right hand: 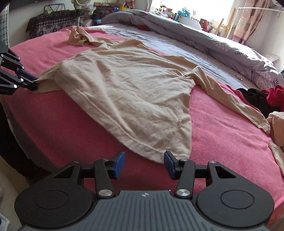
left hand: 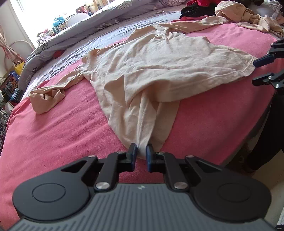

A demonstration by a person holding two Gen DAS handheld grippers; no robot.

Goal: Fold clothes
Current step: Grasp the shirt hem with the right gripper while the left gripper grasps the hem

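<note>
A beige long-sleeved shirt (left hand: 159, 67) lies spread and wrinkled on a pink blanket (left hand: 62, 133). My left gripper (left hand: 141, 151) is shut on a gathered bunch of its hem at the near edge of the bed. The right wrist view shows the same grip (right hand: 34, 85) at the shirt's (right hand: 124, 85) left corner. My right gripper (right hand: 144, 160) stands open, with the other hem corner lying just ahead of its blue pads (right hand: 119, 160) and untouched. In the left wrist view the right gripper (left hand: 255, 71) is at the far right. One sleeve (left hand: 46, 99) is bunched at the left.
A grey patterned quilt (left hand: 71, 33) is heaped along the far side of the bed. Black and red clothes (left hand: 195, 8) and another beige garment (left hand: 239, 16) are piled at the far right. The bed's edge drops off just below both grippers. Cluttered furniture stands beyond the bed.
</note>
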